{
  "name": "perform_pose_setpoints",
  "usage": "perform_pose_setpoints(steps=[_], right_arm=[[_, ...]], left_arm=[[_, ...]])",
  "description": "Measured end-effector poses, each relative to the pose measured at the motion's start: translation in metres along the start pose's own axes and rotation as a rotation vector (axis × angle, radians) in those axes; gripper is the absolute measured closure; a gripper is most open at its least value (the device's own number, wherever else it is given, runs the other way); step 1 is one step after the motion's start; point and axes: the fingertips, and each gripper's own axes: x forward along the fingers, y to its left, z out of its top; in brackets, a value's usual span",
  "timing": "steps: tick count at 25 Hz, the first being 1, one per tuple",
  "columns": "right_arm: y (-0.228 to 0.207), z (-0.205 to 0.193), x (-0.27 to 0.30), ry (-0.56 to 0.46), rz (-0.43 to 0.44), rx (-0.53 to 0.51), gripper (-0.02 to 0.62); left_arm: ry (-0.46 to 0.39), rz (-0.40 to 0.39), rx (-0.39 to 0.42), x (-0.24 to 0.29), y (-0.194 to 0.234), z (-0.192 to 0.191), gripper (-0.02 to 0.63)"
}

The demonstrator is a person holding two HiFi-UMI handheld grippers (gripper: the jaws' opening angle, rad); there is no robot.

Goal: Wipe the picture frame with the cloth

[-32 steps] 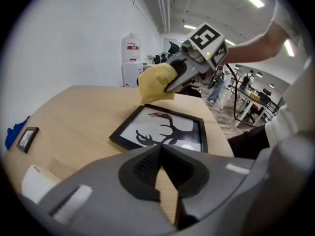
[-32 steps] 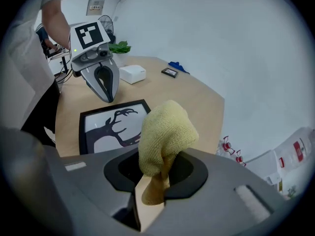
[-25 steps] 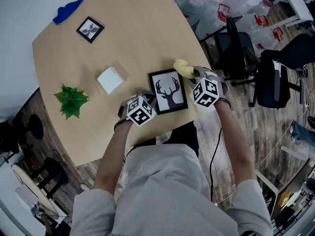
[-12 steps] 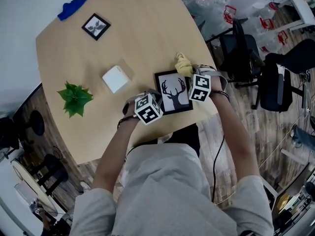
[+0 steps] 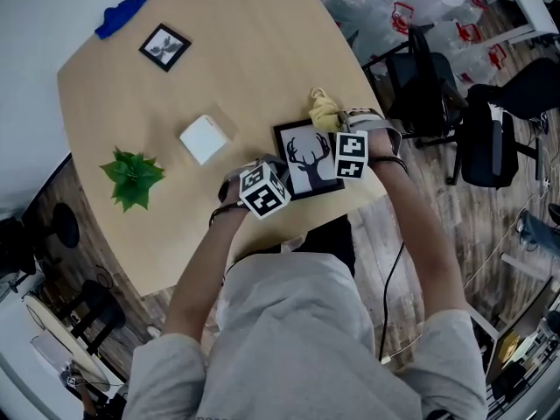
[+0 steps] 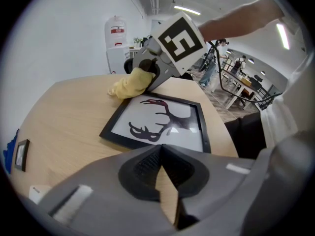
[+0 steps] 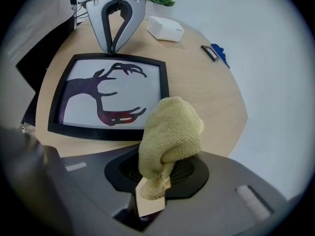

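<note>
Right gripper (image 7: pixel 151 183): clamped on the yellow cloth (image 7: pixel 171 129), wad bulging past its tips.
Left gripper (image 6: pixel 161 167): jaws together, empty.
Picture frame (image 7: pixel 110 96): flat on bench (image 5: pixel 223 64), just ahead of both grippers; cloth at its corner.

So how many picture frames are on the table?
2: the deer frame by the near edge, and a small frame at the far corner. None seems hidden.
</note>
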Motion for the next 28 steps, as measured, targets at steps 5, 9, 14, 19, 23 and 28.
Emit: perform_pose_setpoints(steps=[5, 9, 14, 19, 23, 28], right_arm=[[0.005, 0.000, -0.004, 0.022, -0.031, -0.060, 0.516], [0.010, 0.000, -0.008, 0.051, -0.069, -0.111, 0.515], [0.018, 0.000, -0.012, 0.064, -0.084, -0.116, 0.515], [0.027, -0.001, -0.015, 0.069, -0.085, -0.120, 0.515], [0.034, -0.001, -0.018, 0.072, -0.084, -0.117, 0.515], [0.045, -0.003, -0.022, 0.075, -0.082, -0.105, 0.515]], left_arm=[[-0.001, 0.007, -0.004, 0.000, 0.000, 0.000, 0.554], [-0.004, 0.011, -0.014, 0.000, 0.001, 0.000, 0.554], [-0.005, 0.014, -0.015, -0.001, 0.000, 0.000, 0.554], [-0.006, 0.014, -0.015, 0.000, 0.000, 0.000, 0.554], [-0.009, 0.016, -0.015, -0.001, 0.001, 0.000, 0.554], [-0.013, 0.018, -0.012, -0.001, 0.000, 0.001, 0.554]])
